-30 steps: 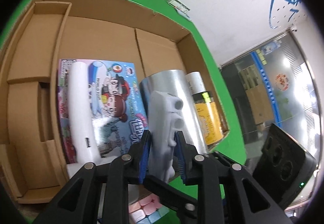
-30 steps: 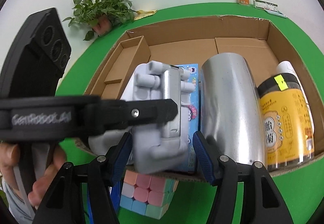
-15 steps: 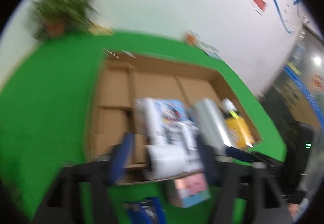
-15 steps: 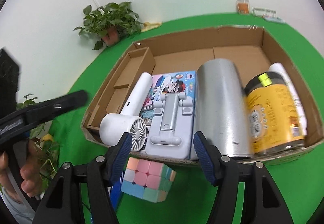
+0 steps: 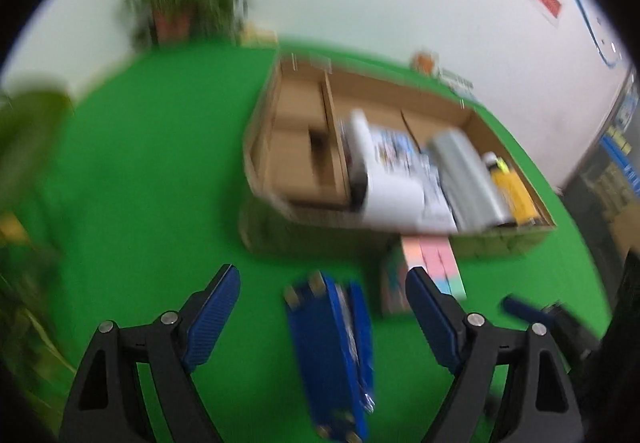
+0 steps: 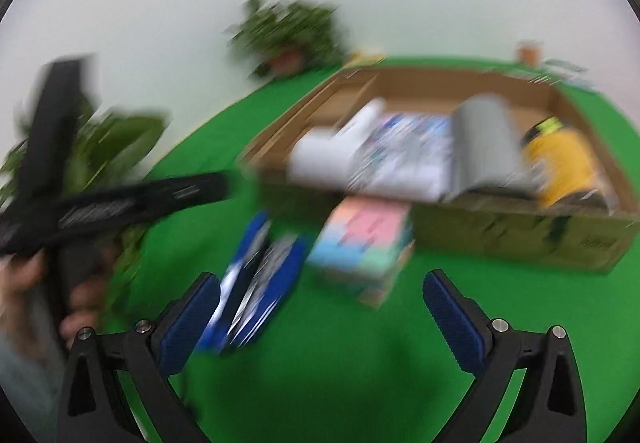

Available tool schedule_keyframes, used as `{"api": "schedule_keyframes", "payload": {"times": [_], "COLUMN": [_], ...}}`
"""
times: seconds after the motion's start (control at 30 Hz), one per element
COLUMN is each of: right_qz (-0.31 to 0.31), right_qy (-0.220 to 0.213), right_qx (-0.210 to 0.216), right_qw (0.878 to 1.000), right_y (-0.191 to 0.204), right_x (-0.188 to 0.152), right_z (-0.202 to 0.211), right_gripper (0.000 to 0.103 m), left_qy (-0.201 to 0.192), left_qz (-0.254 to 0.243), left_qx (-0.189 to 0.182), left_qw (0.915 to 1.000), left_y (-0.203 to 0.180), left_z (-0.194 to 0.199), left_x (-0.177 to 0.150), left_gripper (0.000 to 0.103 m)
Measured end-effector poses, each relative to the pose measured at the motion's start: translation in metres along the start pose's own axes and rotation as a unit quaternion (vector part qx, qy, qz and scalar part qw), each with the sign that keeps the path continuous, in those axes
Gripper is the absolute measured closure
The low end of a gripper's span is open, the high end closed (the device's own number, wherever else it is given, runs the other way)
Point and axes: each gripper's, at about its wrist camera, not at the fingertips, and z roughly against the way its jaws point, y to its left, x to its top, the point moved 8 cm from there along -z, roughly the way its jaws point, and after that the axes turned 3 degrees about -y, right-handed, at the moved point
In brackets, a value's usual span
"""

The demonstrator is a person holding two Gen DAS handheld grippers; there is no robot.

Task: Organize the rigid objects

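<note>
**Green counter, cardboard box and loose items: both views motion-blurred**

Landmark: cardboard box (image 6: 520,231), open-topped, on the green counter (image 5: 140,223).

Inside the box, side by side: white handheld fan (image 6: 320,159); flat printed pack (image 6: 412,147), artwork smeared and unreadable; silver cylinder (image 6: 488,143); yellow jar (image 6: 564,163) with dark lid, label illegible. Empty divider compartments (image 5: 300,147) lie beyond the fan, at the box's end.

In front of the box, on the counter: pastel puzzle cube (image 6: 360,239), just beside the box wall; blue flat item (image 5: 332,355), nearer the cameras, its detail lost to blur.

Left tongs (image 5: 324,319): released, jaws spread wide, nothing between them, hovering over the blue item. Right tongs (image 6: 320,319): released, jaws wide apart, empty, facing the cube.

Lettering on the left handle (image 6: 120,203) in the right view is unreadable. Potted plant (image 5: 184,7) behind the box, blurred.
</note>
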Motion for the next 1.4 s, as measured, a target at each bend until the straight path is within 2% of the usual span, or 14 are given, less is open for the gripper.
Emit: {"api": "schedule_keyframes", "payload": {"times": [0.13,0.2,0.3,0.37,0.5,0.67,0.83,0.9,1.03,1.1,1.13,1.23,1.3,1.4], "right_qz": [-0.013,-0.018,-0.027,-0.04,-0.075,-0.112,-0.15,-0.162,-0.163,-0.152,-0.141,-0.117,-0.071,-0.022], "right_qy": [0.051,0.062,0.078,0.088,0.101,0.099,0.096,0.093,0.087,0.09,0.092,0.088,0.072,0.063], "right_qx": [0.063,0.074,0.075,0.074,0.085,0.121,0.144,0.148,0.136,0.116,0.097,0.066,0.016,-0.019], "right_qw": [0.997,0.995,0.994,0.993,0.988,0.981,0.973,0.971,0.973,0.978,0.981,0.987,0.995,0.998], "right_y": [0.024,0.03,0.032,0.03,0.024,0.027,0.019,0.015,0.003,0.001,-0.002,-0.006,-0.005,-0.002], "right_x": [-0.036,-0.046,-0.058,-0.063,-0.073,-0.078,-0.079,-0.08,-0.078,-0.078,-0.078,-0.081,-0.079,-0.079], "right_z": [-0.004,-0.004,-0.007,-0.011,-0.023,-0.026,-0.025,-0.024,-0.023,-0.026,-0.029,-0.026,-0.023,-0.018], "right_gripper": [0.004,0.006,0.011,0.018,0.024,0.028,0.028,0.029,0.036,0.053,0.075,0.085,0.087,0.088], "left_qy": [0.062,0.082,0.12,0.116,0.1,0.094,0.089,0.095,0.087,0.079,0.076,0.079,0.067,0.036], "left_qz": [0.046,0.05,0.037,0.05,0.076,0.084,0.127,0.133,0.112,0.105,0.1,0.087,0.075,0.072], "left_qx": [-0.037,-0.05,-0.03,-0.025,-0.036,-0.061,-0.123,-0.139,-0.126,-0.104,-0.094,-0.081,-0.064,-0.051], "left_qw": [0.9963,0.9941,0.9917,0.9917,0.9915,0.9901,0.9803,0.9767,0.9819,0.9858,0.9876,0.9898,0.9929,0.9954], "left_y": [0.005,0.002,-0.004,-0.004,-0.006,-0.023,-0.039,-0.045,-0.057,-0.052,-0.05,-0.048,-0.043,-0.028], "left_z": [-0.026,-0.034,-0.045,-0.043,-0.033,-0.027,-0.021,-0.019,-0.019,-0.015,-0.014,-0.008,0.0,0.017], "left_x": [-0.024,-0.034,-0.05,-0.051,-0.049,-0.056,-0.059,-0.058,-0.058,-0.059,-0.057,-0.059,-0.058,-0.058], "left_gripper": [0.024,0.049,0.061,0.064,0.085,0.088,0.101,0.101,0.1,0.099,0.098,0.087,0.063,0.044]}}
